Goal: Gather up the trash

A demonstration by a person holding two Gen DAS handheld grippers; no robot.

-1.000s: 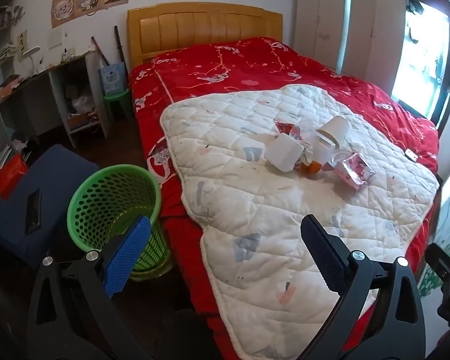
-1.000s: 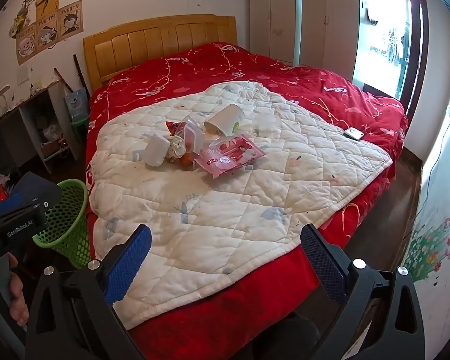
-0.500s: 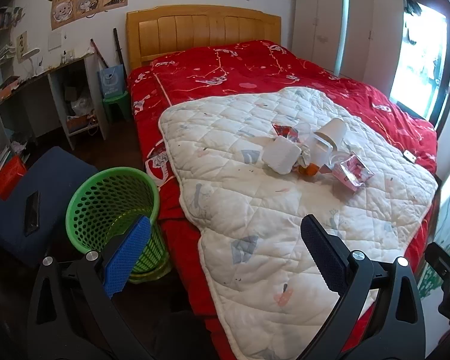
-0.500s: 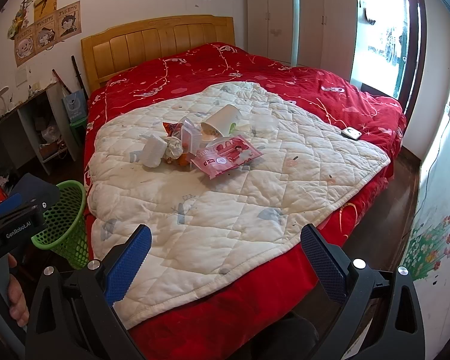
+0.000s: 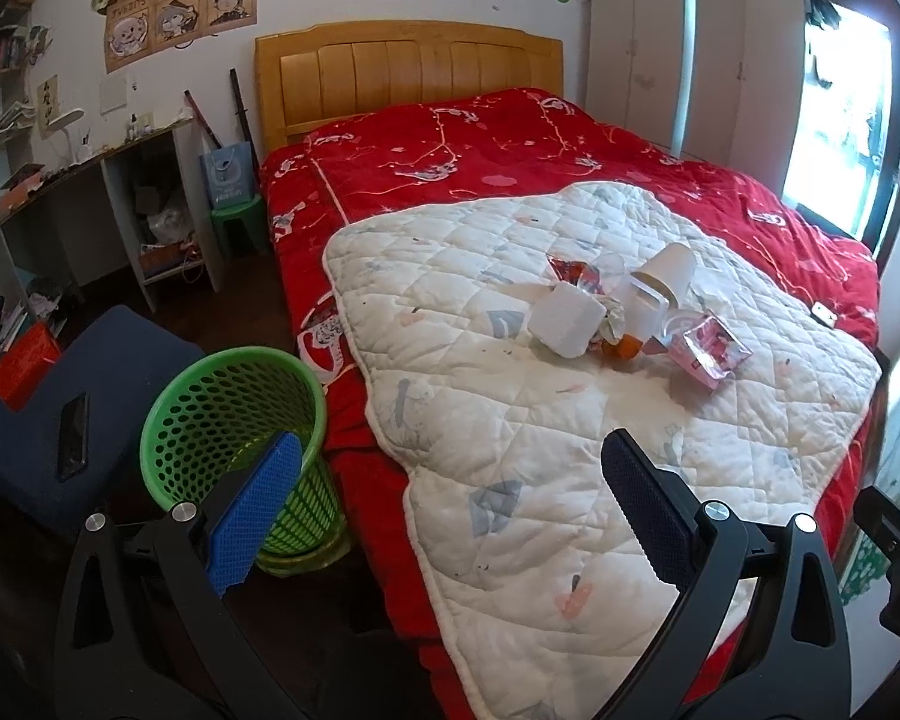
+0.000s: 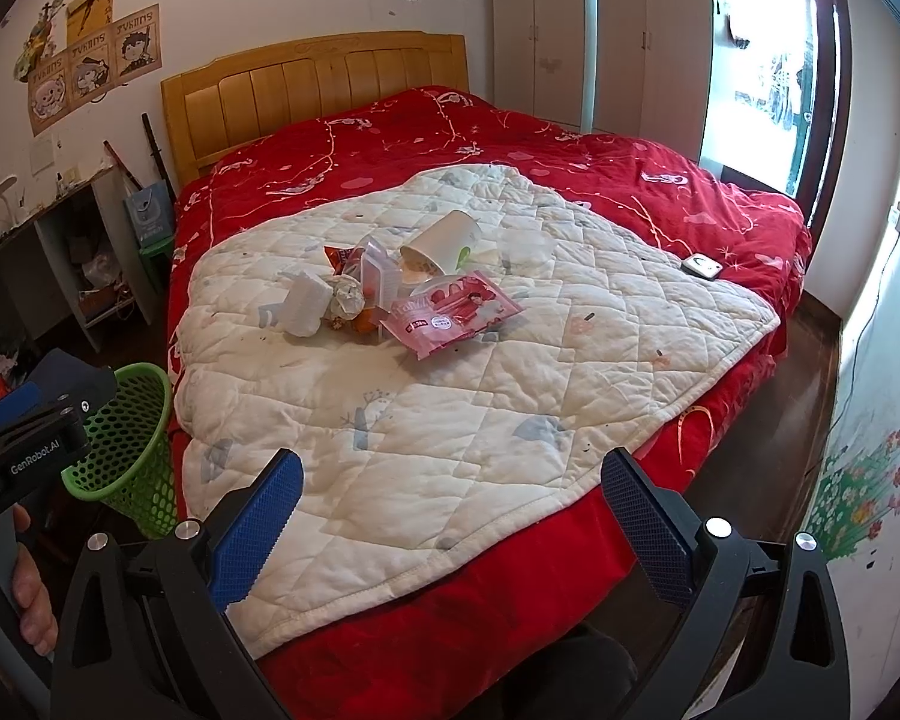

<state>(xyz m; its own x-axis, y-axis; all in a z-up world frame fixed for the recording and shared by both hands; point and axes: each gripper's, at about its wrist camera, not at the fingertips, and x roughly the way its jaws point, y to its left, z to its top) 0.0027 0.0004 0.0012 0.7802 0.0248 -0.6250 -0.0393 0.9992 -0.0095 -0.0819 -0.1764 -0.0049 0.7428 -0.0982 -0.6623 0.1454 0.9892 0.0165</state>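
A pile of trash lies on the white quilt [image 5: 510,450] in the middle of the bed: a white paper cup [image 6: 441,240] on its side, a pink wrapper [image 6: 450,312], a white box [image 6: 303,303], a crumpled ball [image 6: 347,297] and a red snack bag [image 6: 339,255]. The same pile shows in the left wrist view, with the white box [image 5: 567,324] and pink wrapper [image 5: 708,351]. A green mesh bin [image 5: 234,414] stands on the floor by the bed's left side. My left gripper [image 5: 450,504] is open and empty, well short of the pile. My right gripper [image 6: 450,516] is open and empty over the quilt's near edge.
The bed has a red cover [image 6: 570,150] and a wooden headboard [image 5: 408,72]. A small white device [image 6: 702,267] lies on the red cover at right. A blue seat [image 5: 78,396] with a phone [image 5: 73,435] is left of the bin. A desk [image 5: 90,180] and wardrobe [image 6: 600,42] line the walls.
Both views have drifted slightly; the trash pile sits a little further left and higher in frame. Both grippers stay open and empty.
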